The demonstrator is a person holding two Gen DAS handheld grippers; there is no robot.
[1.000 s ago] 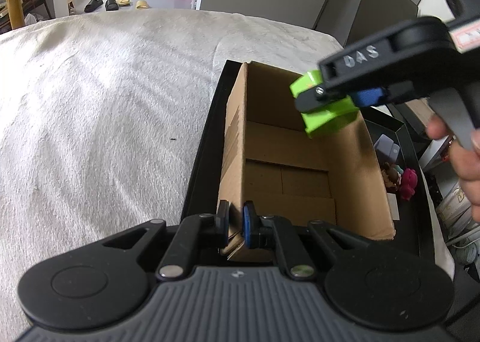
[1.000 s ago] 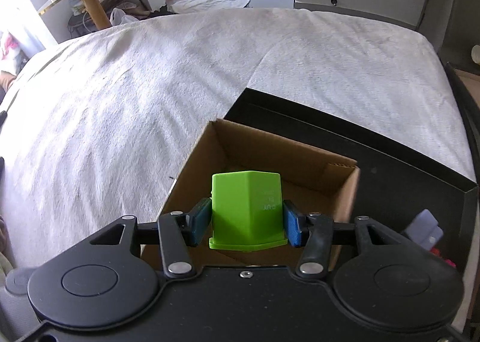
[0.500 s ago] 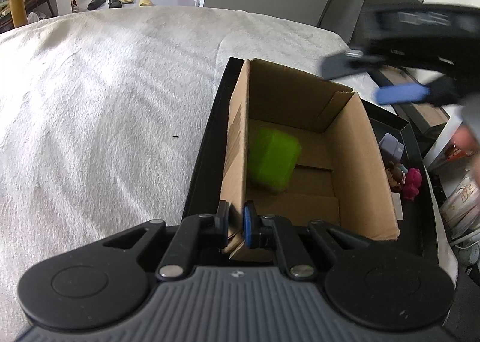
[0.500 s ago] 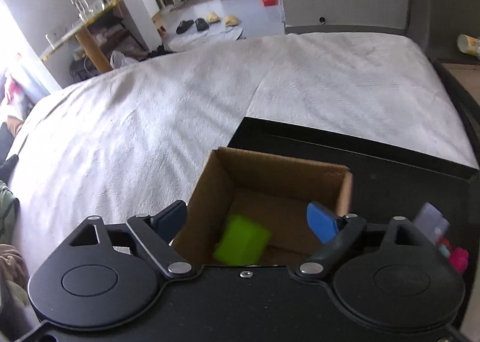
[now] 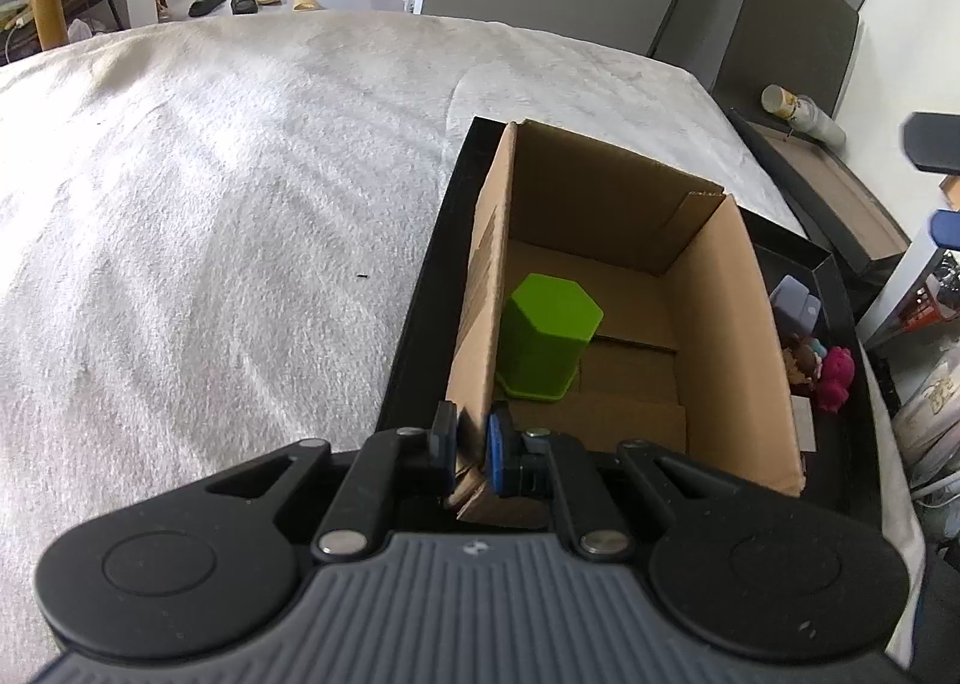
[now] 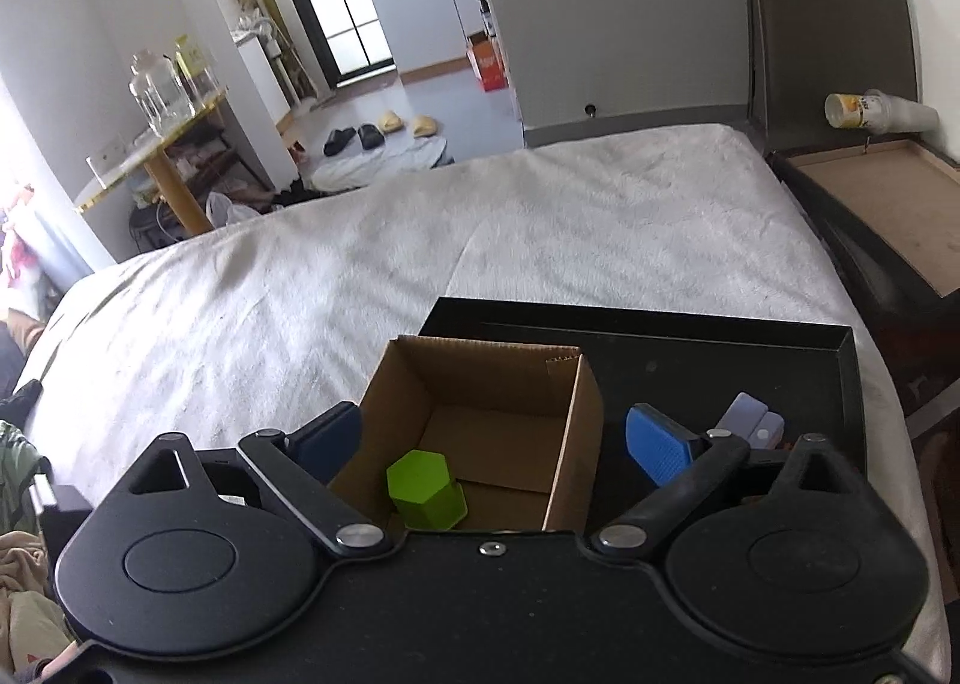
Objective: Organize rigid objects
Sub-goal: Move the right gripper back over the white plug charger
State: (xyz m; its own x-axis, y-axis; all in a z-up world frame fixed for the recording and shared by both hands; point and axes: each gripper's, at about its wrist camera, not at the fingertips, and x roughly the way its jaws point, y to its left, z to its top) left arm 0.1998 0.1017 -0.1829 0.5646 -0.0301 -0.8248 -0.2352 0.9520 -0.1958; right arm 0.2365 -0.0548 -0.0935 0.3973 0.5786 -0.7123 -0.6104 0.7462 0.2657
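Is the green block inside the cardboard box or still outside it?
Inside. The green block sits on the floor of the cardboard box, against its left wall, with nothing gripping it.

Slippers (image 6: 375, 132), glass jars (image 6: 159, 87), orange carton (image 6: 489, 63)

The left wrist camera peers steeply down, close over the cardboard box (image 5: 708, 288) at its 1 o'clock; the right wrist camera looks from higher (farther back), sharing that box (image 6: 480, 384) and black tray (image 6: 720, 336).
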